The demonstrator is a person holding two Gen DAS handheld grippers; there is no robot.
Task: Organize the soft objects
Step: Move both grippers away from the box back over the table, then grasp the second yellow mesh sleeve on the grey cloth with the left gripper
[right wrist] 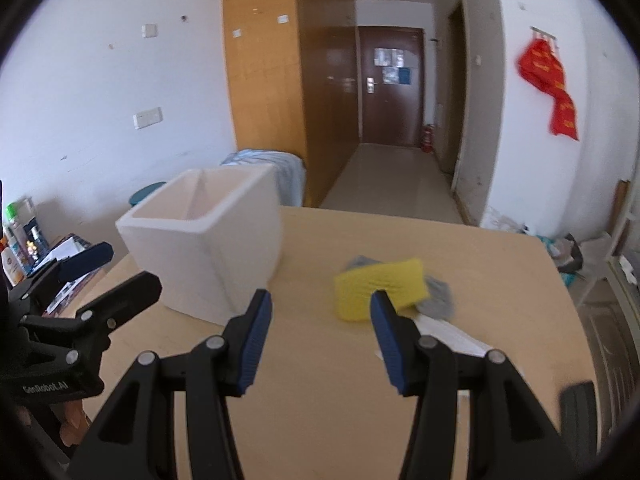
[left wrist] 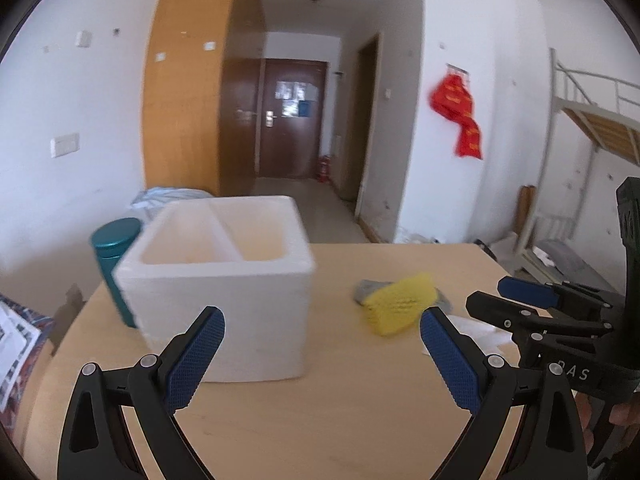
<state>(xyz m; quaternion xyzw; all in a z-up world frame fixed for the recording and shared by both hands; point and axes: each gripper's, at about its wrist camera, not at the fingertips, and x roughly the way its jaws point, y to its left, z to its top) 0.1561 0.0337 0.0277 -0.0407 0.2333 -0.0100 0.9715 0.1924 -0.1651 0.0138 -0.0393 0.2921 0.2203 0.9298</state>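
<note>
A yellow sponge [left wrist: 400, 304] [right wrist: 378, 286] lies on a grey cloth [left wrist: 366, 290] [right wrist: 438, 300] on the wooden table [left wrist: 340, 420] [right wrist: 320, 380]. A white foam box [left wrist: 224, 280] [right wrist: 208, 248] with two compartments stands to the left of them, and nothing shows inside it. My left gripper [left wrist: 322, 348] hovers open over the near table, between box and sponge, with nothing between its fingers. My right gripper [right wrist: 320, 328] is open too, just short of the sponge and apart from it. Each gripper shows at the edge of the other's view.
A teal canister [left wrist: 114, 256] stands behind the box at the left. White paper [right wrist: 452, 336] lies by the cloth. Bottles and printed packets [right wrist: 24, 248] crowd the left edge. Beyond the table's far edge a corridor leads to a brown door; a bunk frame [left wrist: 580, 120] stands right.
</note>
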